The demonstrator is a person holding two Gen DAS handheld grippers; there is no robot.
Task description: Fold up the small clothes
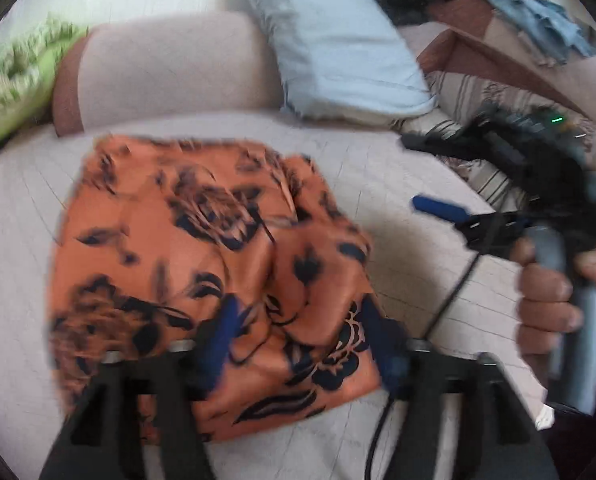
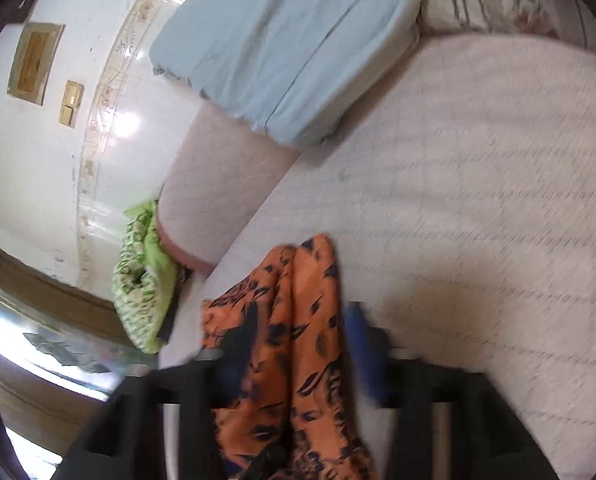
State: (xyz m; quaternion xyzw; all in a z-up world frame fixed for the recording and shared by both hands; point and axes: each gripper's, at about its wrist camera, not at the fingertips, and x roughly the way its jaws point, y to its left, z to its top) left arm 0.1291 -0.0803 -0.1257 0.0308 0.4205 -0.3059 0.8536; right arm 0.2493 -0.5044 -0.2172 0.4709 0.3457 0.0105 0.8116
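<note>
Orange floral garment [image 1: 210, 280] lying partly folded on a pale quilted couch seat [image 1: 398, 200], a light blue cushion [image 1: 338, 40] behind. Left gripper [image 1: 302, 344] spread wide over the near edge, blue fingers [image 1: 222, 332] straddling the cloth, gripping nothing. Right gripper [image 2: 302, 344] likewise agape above the garment's right edge, nothing pinched. Best advice for the next fold, judging from the bunched middle: smooth the ridge flat first, pinch both layers at matching corners, carry them over evenly.
</note>
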